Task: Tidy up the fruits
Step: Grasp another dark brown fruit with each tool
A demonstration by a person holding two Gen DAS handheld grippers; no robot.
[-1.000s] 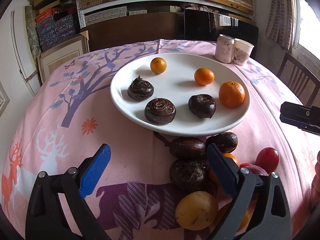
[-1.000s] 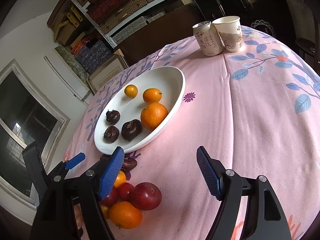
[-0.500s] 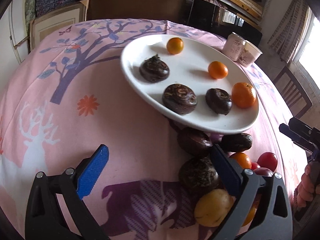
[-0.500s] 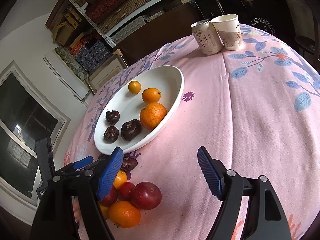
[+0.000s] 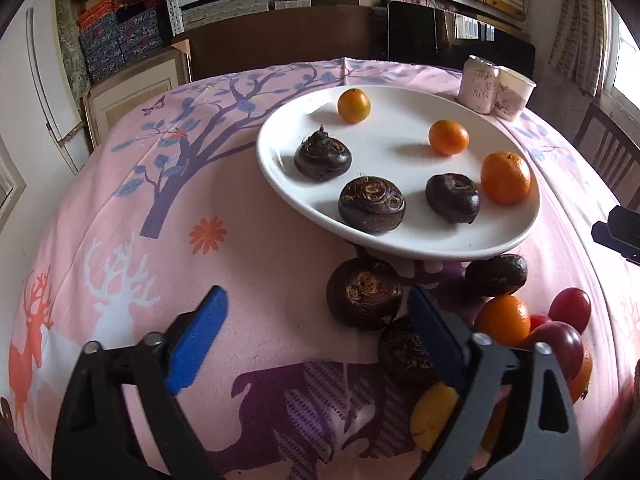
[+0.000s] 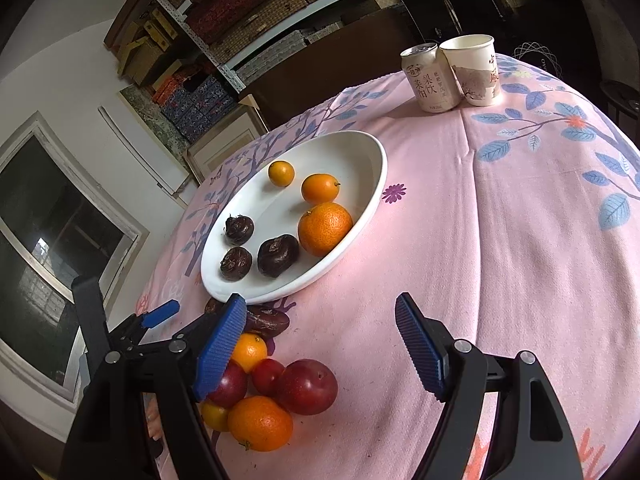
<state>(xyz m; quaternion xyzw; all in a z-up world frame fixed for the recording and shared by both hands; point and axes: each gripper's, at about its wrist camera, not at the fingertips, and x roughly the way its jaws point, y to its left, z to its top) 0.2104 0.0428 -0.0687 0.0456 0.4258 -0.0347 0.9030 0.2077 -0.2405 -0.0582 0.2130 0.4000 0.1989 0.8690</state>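
A white plate [image 5: 280,168] is seen on the pink tablecloth [image 5: 240,260], and on it three oranges [image 5: 505,177] are gathered toward 2 o'clock while three dark chestnuts [image 5: 371,204] are lined up along its 7 o'clock side. Just off the plate's near rim, at about 5 o'clock in the left wrist view, a loose heap of fruit is found: more chestnuts [image 5: 363,299], an orange [image 5: 502,320], red plums [image 6: 306,386] and a yellow fruit [image 5: 434,416], all touching or nearly so. The left gripper [image 5: 316,342] is held released, its blue pads spread wide and nothing between them, with the right pad just beside the heap. The right gripper [image 6: 320,348] is likewise released and empty above bare cloth, the heap lying at its 8 o'clock. A drink can [image 6: 430,78] and a paper cup [image 6: 474,70] are set touching each other beyond the plate, at 1 o'clock.
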